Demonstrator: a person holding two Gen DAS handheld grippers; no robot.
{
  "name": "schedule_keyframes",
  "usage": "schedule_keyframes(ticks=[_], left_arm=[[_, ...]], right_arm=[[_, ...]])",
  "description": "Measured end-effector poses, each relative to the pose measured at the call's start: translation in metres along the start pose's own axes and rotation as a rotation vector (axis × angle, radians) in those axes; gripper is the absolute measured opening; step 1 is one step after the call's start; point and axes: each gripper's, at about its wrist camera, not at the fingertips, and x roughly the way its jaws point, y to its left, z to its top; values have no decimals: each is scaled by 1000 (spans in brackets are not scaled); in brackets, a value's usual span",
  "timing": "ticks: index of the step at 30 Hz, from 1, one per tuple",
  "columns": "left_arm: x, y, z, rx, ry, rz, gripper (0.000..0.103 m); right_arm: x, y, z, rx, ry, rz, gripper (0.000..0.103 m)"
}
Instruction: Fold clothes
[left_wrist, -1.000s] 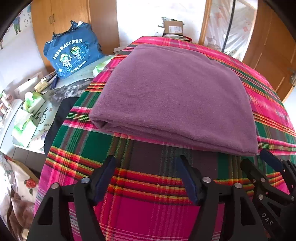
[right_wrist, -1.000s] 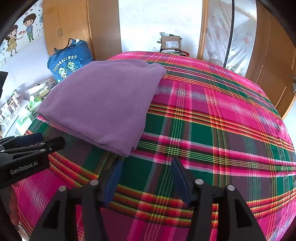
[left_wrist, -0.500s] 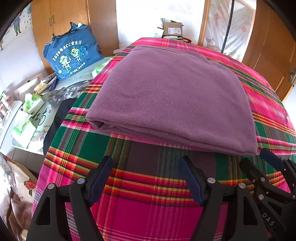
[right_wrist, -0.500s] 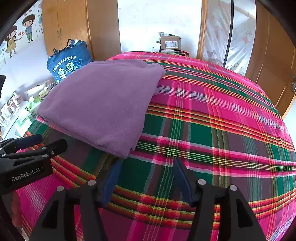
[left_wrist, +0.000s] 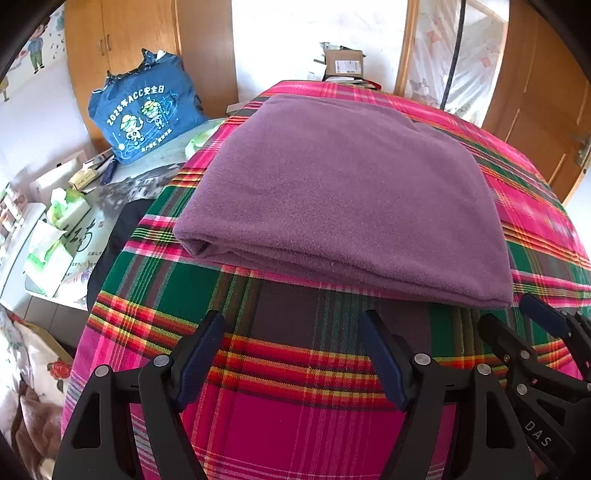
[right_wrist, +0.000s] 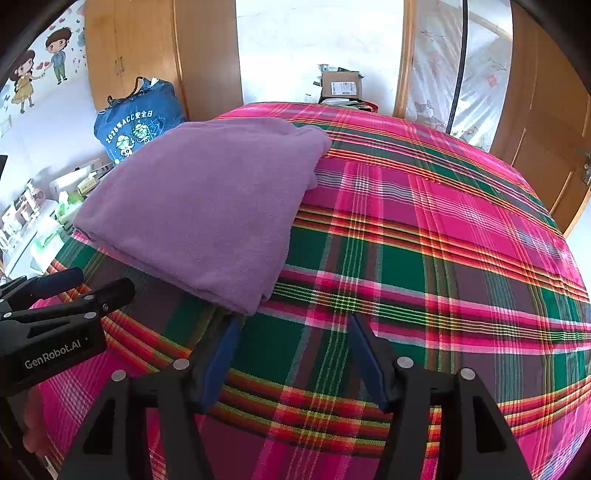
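1. Over the last second both grippers back slightly away from the purple fleece garment (left_wrist: 343, 206); in the left wrist view its near edge sits a little higher in the frame than before.
2. The left gripper (left_wrist: 291, 354) and right gripper (right_wrist: 288, 358) both stand wide open, holding nothing, low in their frames over the plaid bedspread (right_wrist: 424, 258).
3. That retreat suggests the fold is finished and released.
4. The garment lies centre-frame in the left view, upper left in the right view: a flat, stacked rectangle, layered edges showing at its near left corner, surface smooth.
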Motion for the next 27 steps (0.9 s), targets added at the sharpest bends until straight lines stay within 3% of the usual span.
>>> schedule_keyframes(ticks=[27], left_arm=[[0,1,-2,-3,-17,5,77]], right_arm=[[0,2,-1,-1,1,-2,63]])
